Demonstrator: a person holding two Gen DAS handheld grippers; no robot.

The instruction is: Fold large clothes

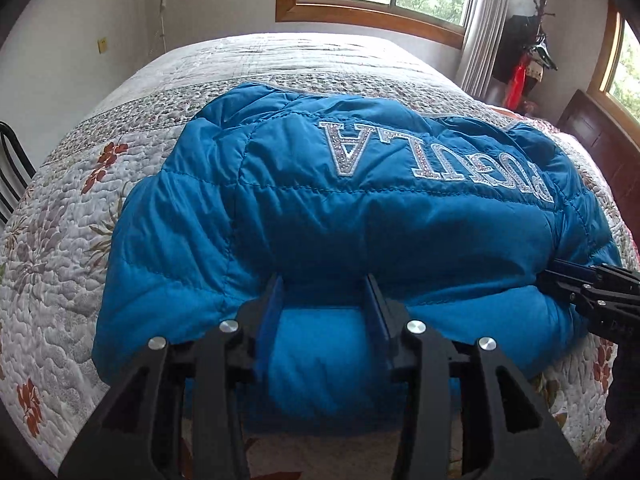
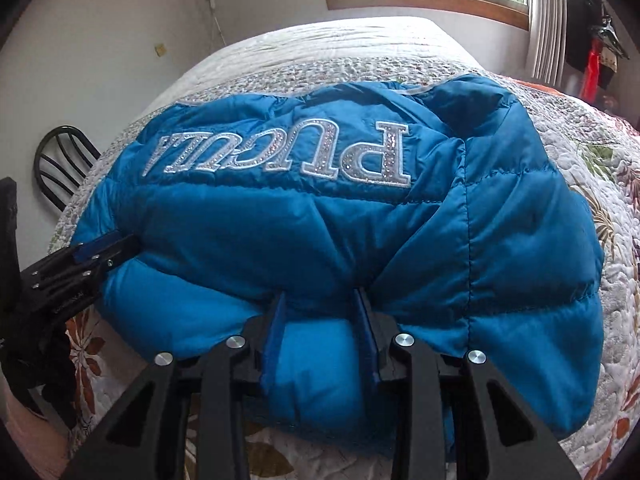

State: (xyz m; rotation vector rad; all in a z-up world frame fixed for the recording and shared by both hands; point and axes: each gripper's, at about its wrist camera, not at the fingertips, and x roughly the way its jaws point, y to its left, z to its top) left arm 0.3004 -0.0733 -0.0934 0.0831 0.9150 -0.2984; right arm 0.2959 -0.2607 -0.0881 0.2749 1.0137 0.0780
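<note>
A blue puffer jacket with silver rhinestone letters lies spread on the quilted bed; it also shows in the right wrist view. My left gripper is shut on the jacket's near padded edge, a thick fold bulging between its blue pads. My right gripper is shut on the same near edge further right, also with a fold bulging between its pads. Each gripper shows in the other's view: the right one at the jacket's right side, the left one at its left side.
The bed has a floral quilt under the jacket. A black chair stands at the bed's left. A dark wooden headboard and hanging clothes are at the right, windows behind.
</note>
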